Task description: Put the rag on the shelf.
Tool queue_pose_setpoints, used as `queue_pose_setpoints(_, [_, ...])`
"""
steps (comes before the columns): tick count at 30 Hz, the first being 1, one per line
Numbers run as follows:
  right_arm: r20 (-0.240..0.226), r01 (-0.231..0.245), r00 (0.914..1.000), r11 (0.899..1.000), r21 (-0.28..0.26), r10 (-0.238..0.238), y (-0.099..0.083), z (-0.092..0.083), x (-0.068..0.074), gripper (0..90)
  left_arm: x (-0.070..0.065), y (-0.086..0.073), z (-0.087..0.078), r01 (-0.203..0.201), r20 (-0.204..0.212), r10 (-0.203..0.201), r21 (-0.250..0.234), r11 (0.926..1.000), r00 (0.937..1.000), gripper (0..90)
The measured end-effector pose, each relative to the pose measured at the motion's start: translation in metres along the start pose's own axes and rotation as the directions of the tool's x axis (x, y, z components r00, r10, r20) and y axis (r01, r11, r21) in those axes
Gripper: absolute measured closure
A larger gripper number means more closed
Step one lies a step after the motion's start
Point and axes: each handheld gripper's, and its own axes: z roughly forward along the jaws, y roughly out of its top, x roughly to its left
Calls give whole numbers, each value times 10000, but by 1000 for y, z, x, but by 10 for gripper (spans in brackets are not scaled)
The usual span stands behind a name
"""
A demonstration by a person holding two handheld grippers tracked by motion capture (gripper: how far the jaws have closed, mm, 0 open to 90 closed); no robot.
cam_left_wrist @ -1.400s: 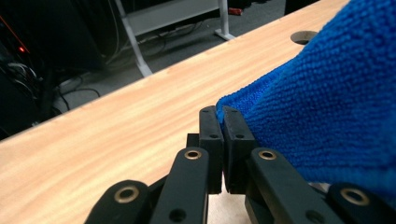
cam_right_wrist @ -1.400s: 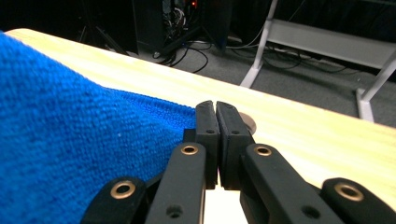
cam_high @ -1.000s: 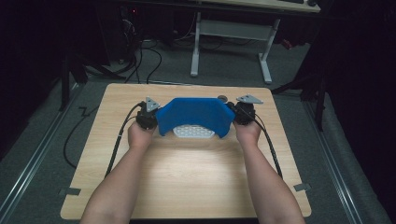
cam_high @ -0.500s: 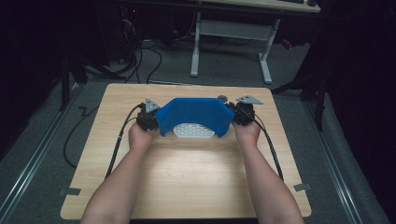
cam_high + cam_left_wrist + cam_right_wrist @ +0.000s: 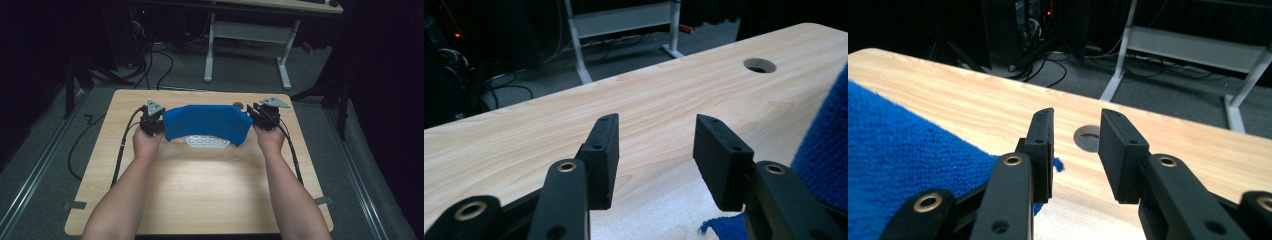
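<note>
Presently my left gripper (image 5: pixel 655 150) and right gripper (image 5: pixel 1075 150) stand part open, holding nothing. The blue cloth (image 5: pixel 207 122) spans between them, long axis side to side, draped over a white item (image 5: pixel 207 142) on the worktop (image 5: pixel 200 190).

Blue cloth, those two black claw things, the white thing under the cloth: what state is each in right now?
Blue cloth: spread flat, draped over the white object, gripped by neither tool.
Left gripper: jaws open, nothing between them, cloth beside it.
Right gripper: jaws open, nothing between them, cloth beside it.
White object: lying on the table, mostly covered, near edge showing.
</note>
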Motion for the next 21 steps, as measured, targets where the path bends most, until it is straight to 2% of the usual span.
queue_pose_setpoints(15, [212, 153, 9997, 9998, -160, -149, 9, -13, -6, 668, 15, 4, -13, -65, -662, 69, 71, 10000, 9978, 532])
queue_pose_setpoints(21, [316, 215, 9993, 9998, 51, -217, 4, -15, -7, 662, 20, -1, -20, 93, -870, -88, 48, 9999, 9962, 531])
